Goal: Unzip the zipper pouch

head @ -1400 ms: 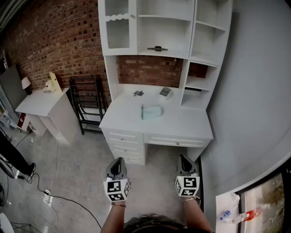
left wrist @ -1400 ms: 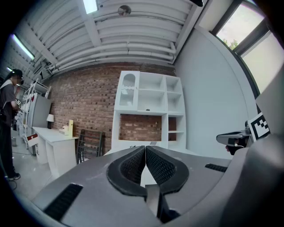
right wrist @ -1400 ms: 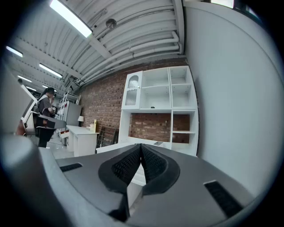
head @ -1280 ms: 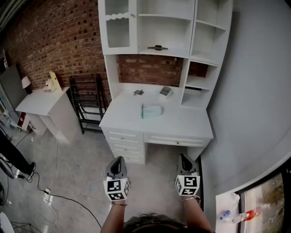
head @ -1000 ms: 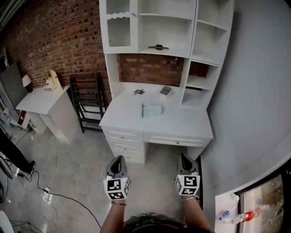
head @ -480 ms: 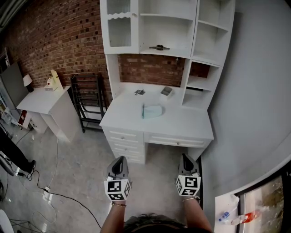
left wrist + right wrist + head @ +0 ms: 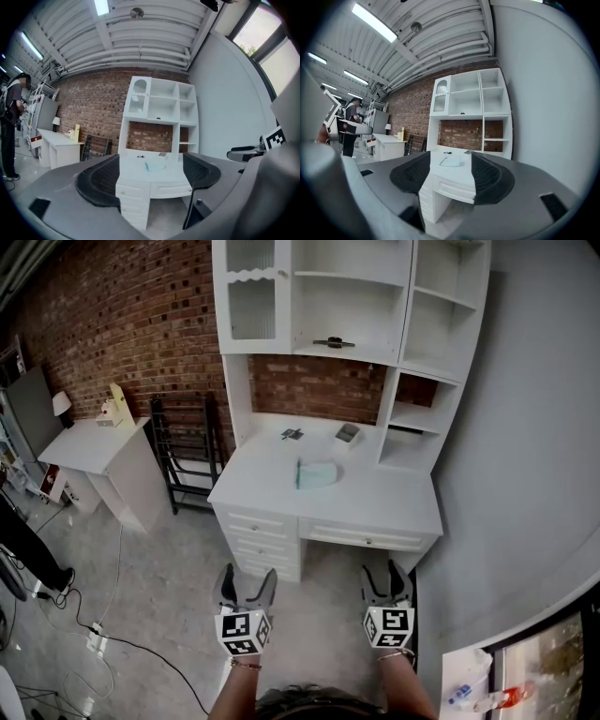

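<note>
A pale teal zipper pouch [image 7: 316, 474] lies flat in the middle of the white desk [image 7: 375, 501], well ahead of both grippers. My left gripper [image 7: 247, 582] and right gripper [image 7: 387, 577] hang side by side over the floor in front of the desk, pointing level at it. Both have just been opening and stand open, with nothing between the jaws. The left gripper view shows the pouch [image 7: 154, 165] far off, framed by the spread jaws. The right gripper view also has the pouch [image 7: 451, 162] in the gap between its jaws.
On the desk behind the pouch lie a small dark item [image 7: 292, 434] and a small grey box [image 7: 348, 433]. A white hutch rises above them. A black rack [image 7: 187, 451] and a white side table [image 7: 94, 446] stand left. Cables [image 7: 103, 643] cross the floor.
Both grippers' jaws were shut together and now stand apart. The hands stay in about the same place in front of the desk.
</note>
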